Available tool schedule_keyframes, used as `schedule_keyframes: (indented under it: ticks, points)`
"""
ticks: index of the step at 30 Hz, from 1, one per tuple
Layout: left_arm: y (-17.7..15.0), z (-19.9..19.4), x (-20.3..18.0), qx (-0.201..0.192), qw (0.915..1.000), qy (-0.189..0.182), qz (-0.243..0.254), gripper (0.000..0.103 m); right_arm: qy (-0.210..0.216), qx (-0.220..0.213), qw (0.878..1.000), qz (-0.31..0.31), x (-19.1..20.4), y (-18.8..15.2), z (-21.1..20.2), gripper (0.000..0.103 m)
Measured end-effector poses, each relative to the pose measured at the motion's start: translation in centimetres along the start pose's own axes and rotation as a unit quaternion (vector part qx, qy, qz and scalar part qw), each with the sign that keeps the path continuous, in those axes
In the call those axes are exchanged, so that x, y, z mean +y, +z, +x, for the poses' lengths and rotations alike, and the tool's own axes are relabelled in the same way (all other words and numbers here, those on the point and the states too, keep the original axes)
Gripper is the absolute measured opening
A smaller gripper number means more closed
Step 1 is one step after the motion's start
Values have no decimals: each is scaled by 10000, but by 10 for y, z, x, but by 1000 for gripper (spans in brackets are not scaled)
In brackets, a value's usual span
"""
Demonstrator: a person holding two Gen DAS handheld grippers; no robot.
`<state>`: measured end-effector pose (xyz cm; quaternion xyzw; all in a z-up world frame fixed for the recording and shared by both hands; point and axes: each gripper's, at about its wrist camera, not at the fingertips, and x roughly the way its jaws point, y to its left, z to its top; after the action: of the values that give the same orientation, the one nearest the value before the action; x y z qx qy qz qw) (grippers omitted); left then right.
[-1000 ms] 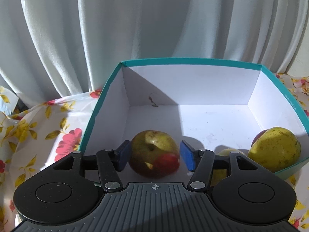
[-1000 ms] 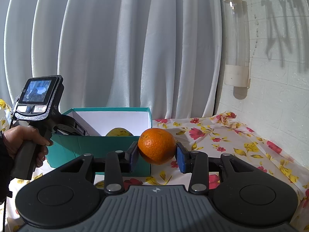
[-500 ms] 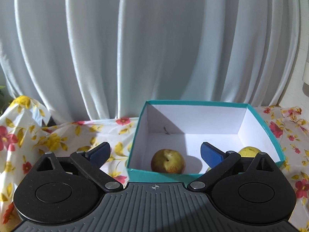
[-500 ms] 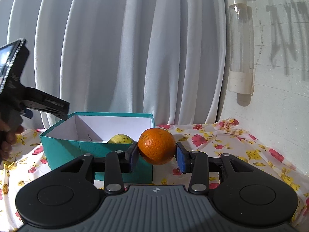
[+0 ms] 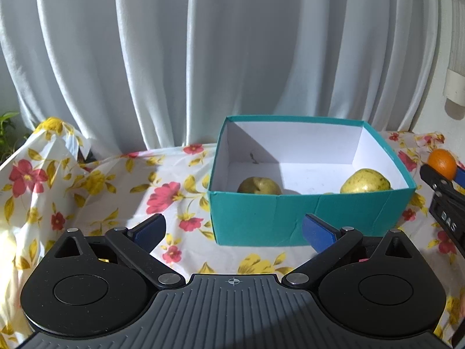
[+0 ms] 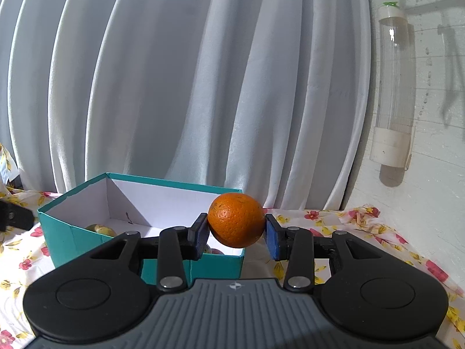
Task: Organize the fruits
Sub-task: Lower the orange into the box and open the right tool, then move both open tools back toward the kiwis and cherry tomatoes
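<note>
A teal box with a white inside stands on the flowered tablecloth. In it lie a yellow-green apple at the left and a yellow pear-like fruit at the right. My left gripper is open and empty, drawn back in front of the box. My right gripper is shut on an orange and holds it in the air just right of the box. The orange also shows at the right edge of the left wrist view.
White curtains hang close behind the table. A wall with a clear plastic dispenser stands at the right. The flowered cloth is rumpled at the far left.
My left gripper let go of the apple in the box, opened wide and drew back and left. My right gripper carried the orange closer to the box.
</note>
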<state>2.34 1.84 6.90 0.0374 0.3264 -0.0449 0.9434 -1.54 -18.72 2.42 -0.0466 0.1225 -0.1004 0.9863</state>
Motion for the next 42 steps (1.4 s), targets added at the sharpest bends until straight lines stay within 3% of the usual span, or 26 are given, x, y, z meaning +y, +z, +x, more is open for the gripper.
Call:
schedule_keyframes:
  ticks: [13, 28, 34, 37, 40, 42]
  points:
    - [-13, -10, 11, 218, 9996, 199, -44, 102, -4, 406, 9991, -152, 6, -15, 57, 40]
    - [-17, -12, 8, 305, 9994, 138, 5, 102, -23, 337, 9984, -460, 8, -12, 60, 41]
    - [-20, -13, 4, 339, 9994, 110, 37, 102, -56, 227, 9992, -309, 0, -6, 47, 45]
    - [-26, -11, 0, 354, 9993, 51, 78, 102, -29, 136, 9998, -172, -6, 0, 31, 51]
    - [-37, -9, -8, 369, 9991, -86, 198, 102, 4, -66, 10000, 34, -15, 7, 5, 65]
    - [-48, -8, -17, 361, 9985, -204, 345, 102, 40, -244, 9996, 168, -15, 10, -17, 84]
